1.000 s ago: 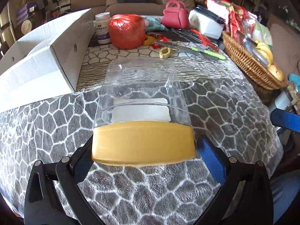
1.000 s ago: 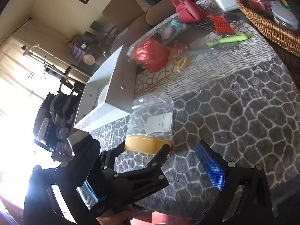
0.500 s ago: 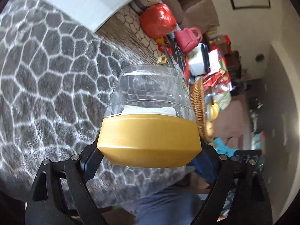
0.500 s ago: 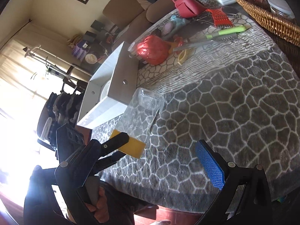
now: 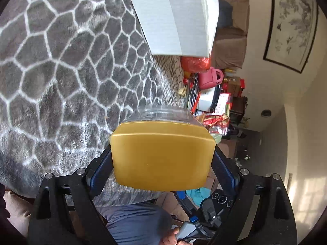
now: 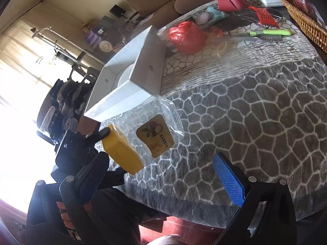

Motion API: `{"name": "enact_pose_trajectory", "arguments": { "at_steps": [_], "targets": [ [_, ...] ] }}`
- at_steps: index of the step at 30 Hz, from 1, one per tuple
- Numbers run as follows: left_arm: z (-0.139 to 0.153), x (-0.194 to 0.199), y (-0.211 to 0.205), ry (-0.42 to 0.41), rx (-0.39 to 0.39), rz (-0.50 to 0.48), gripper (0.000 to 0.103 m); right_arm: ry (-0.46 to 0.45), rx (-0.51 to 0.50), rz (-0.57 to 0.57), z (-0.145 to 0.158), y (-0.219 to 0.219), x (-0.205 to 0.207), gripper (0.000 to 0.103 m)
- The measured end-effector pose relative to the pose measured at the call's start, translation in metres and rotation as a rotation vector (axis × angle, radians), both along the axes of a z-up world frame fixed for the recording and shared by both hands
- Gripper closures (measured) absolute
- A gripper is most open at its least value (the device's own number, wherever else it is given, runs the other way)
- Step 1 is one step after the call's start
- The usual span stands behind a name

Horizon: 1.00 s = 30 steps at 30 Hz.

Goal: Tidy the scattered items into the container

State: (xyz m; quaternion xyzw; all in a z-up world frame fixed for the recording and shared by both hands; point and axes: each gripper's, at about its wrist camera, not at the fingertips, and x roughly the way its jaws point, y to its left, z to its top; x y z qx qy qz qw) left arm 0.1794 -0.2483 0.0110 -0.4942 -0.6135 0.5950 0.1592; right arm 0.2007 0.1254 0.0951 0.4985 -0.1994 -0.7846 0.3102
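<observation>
Carry step in hand: clear jar (image 5: 163,113) with yellow lid (image 5: 162,156) is gripped by the lid in the left claw (image 5: 162,163), whose jaws are easing open slightly; held above the counter (image 6: 255,112) edge, beside the white cardboard box (image 6: 124,81). Next, it likely must be lifted over the box wall and released. Right claw (image 6: 161,181) is spread wide, nothing held.

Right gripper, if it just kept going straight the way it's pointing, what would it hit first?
Most likely the grey patterned table cover. The right gripper is open and empty, angled down at bare cloth ahead. The clear jar held by the left gripper sits off to its left, apparently outside that line, though depth is uncertain.
</observation>
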Motion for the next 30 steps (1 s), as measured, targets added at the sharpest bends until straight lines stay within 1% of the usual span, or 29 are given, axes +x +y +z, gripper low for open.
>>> {"name": "enact_pose_trajectory", "arguments": {
  "at_steps": [2, 3, 5, 8, 11, 15, 17, 18, 20, 21, 23, 24, 25, 27, 30],
  "targets": [
    [-0.002, -0.009, -0.014, -0.009, -0.005, 0.029, 0.009, 0.001, 0.003, 0.018, -0.002, -0.006, -0.001, 0.000],
    [-0.003, -0.014, -0.020, -0.009, -0.018, 0.030, 0.006, 0.001, 0.010, 0.027, -0.004, -0.010, -0.002, 0.000],
    [-0.001, -0.024, -0.026, 0.003, -0.042, 0.015, 0.005, 0.006, 0.028, 0.043, -0.006, -0.018, -0.004, 0.000],
    [0.006, -0.037, -0.029, 0.026, -0.137, -0.035, 0.004, 0.012, 0.044, 0.059, -0.010, -0.030, -0.011, 0.000],
    [0.017, -0.044, -0.026, 0.072, -0.244, -0.097, 0.004, 0.016, 0.055, 0.070, -0.016, -0.044, -0.025, 0.000],
    [0.037, -0.035, -0.023, 0.145, -0.371, -0.151, 0.001, 0.008, 0.054, 0.078, -0.021, -0.059, -0.048, 0.000],
    [0.043, -0.024, -0.028, 0.161, -0.427, -0.163, 0.001, 0.025, 0.067, 0.099, -0.020, -0.065, -0.056, 0.000],
    [0.043, -0.021, -0.029, 0.166, -0.442, -0.161, 0.001, 0.039, 0.085, 0.113, -0.019, -0.068, -0.059, 0.000],
    [0.044, -0.017, -0.031, 0.173, -0.445, -0.156, 0.001, 0.070, 0.128, 0.143, -0.017, -0.074, -0.065, 0.000],
    [0.041, -0.016, -0.031, 0.171, -0.431, -0.153, 0.001, 0.084, 0.143, 0.155, -0.015, -0.077, -0.069, 0.000],
    [0.033, -0.014, -0.030, 0.160, -0.369, -0.146, 0.001, 0.110, 0.130, 0.183, -0.012, -0.081, -0.078, 0.000],
    [0.028, -0.012, -0.030, 0.155, -0.333, -0.144, 0.000, 0.140, 0.119, 0.203, -0.009, -0.085, -0.082, 0.000],
    [0.025, -0.009, -0.030, 0.149, -0.310, -0.144, 0.000, 0.191, 0.119, 0.237, -0.003, -0.090, -0.084, 0.000],
    [0.021, -0.010, -0.029, 0.143, -0.306, -0.148, 0.000, 0.323, 0.183, 0.358, 0.007, -0.109, -0.083, 0.000],
    [0.023, -0.012, -0.028, 0.163, -0.306, -0.148, 0.000, 0.473, 0.339, 0.588, 0.003, -0.139, -0.076, 0.000]
  ]
}}
